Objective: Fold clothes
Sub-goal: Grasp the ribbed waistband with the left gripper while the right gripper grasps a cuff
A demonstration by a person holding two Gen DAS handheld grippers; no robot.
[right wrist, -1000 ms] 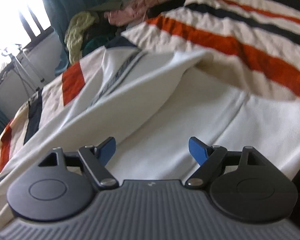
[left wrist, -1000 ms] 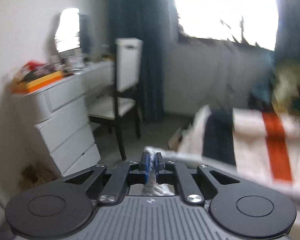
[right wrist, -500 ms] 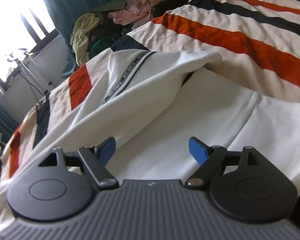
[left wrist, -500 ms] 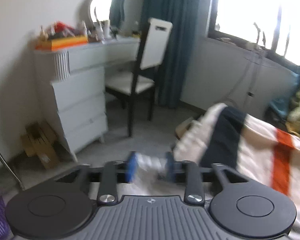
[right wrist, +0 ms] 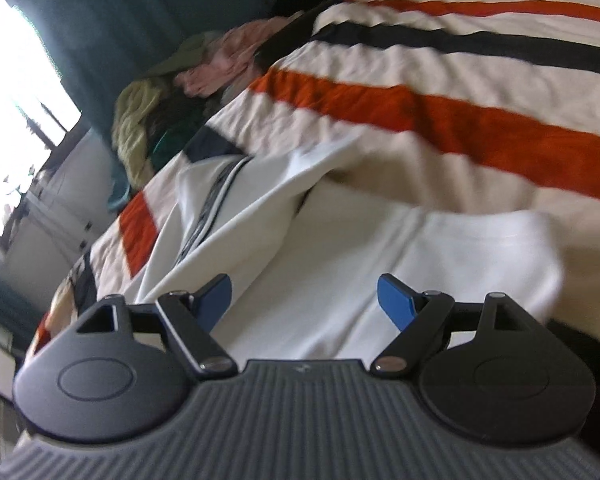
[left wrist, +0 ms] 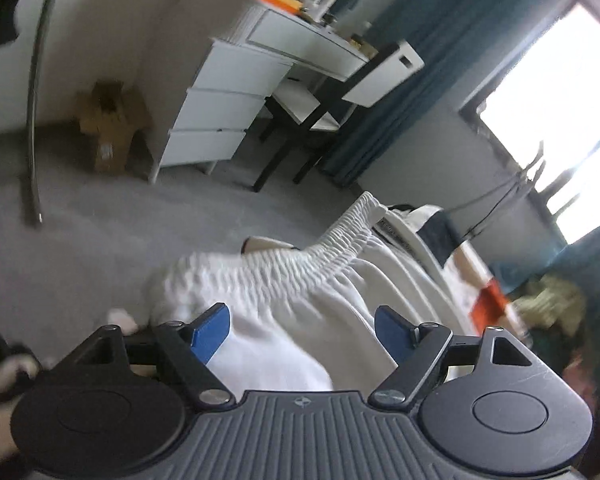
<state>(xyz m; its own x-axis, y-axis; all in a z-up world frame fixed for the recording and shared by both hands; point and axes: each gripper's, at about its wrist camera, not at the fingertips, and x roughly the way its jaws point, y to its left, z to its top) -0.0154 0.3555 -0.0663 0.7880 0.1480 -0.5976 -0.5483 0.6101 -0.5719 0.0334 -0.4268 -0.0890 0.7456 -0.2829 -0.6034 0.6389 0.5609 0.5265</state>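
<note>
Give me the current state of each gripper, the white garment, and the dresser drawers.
left gripper: open, jaws have just been opening, no cloth pinched between the pads.
right gripper: open, nothing held.
white garment: lying on the striped bedspread, partly folded, one layer over another.
elastic waistband: gathered, released, resting at the bed edge.
dresser drawers: all shut.

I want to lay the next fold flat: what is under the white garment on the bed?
The white garment lies on the striped bedspread, whose cream, orange and dark bands show around it. Whether anything else lies beneath the garment cannot be seen; the cloth covers it.
</note>
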